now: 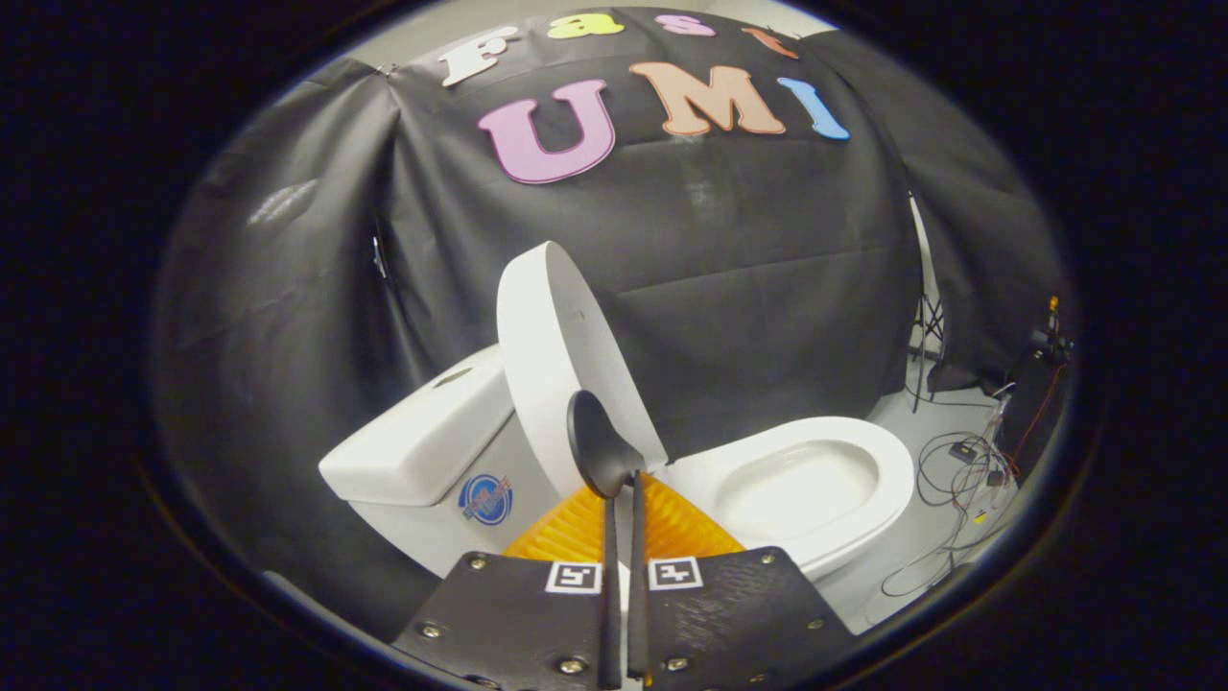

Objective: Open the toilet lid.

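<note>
Staged recording booth, not a real bathroom. Black cloth [748, 288] hangs as the walls, wrinkled and draped, with a gap at the right where a stand [929, 336] shows. White toilet [815, 480] with tank [422, 441] sits on a plain pale floor [911, 566], lid [547, 355] raised, no plumbing fixtures or tiles around it. Loose cables [959, 470] and small electronics lie on the floor beside the bowl. Looks like a lab data-collection setup.
</note>
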`<action>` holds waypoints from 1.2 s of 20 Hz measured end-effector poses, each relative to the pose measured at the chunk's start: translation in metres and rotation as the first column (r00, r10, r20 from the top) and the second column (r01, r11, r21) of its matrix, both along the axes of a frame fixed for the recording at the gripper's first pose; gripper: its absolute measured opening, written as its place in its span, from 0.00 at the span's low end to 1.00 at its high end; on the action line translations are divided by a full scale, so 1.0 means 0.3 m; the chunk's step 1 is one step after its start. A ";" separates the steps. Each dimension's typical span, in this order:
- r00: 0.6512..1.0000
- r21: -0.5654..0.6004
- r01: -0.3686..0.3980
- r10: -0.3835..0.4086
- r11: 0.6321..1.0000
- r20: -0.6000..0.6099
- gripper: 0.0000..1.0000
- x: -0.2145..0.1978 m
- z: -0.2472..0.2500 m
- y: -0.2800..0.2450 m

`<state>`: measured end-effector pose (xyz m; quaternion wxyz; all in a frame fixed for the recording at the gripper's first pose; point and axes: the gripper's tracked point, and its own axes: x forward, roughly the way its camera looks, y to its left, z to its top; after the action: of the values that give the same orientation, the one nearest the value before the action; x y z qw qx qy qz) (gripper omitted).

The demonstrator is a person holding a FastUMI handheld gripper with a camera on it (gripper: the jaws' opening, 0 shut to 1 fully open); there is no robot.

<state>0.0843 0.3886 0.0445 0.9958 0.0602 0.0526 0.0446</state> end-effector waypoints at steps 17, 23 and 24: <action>0.973 -0.127 -0.228 0.221 0.965 -0.065 0.47 -0.069 -0.020 0.173; 0.960 -0.176 -0.280 0.272 0.944 -0.069 0.90 -0.081 0.018 0.216; 0.954 -0.180 -0.300 0.291 0.937 -0.073 0.93 -0.086 0.022 0.230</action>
<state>0.0584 0.4575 0.0510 0.9775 -0.0421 0.0875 0.1871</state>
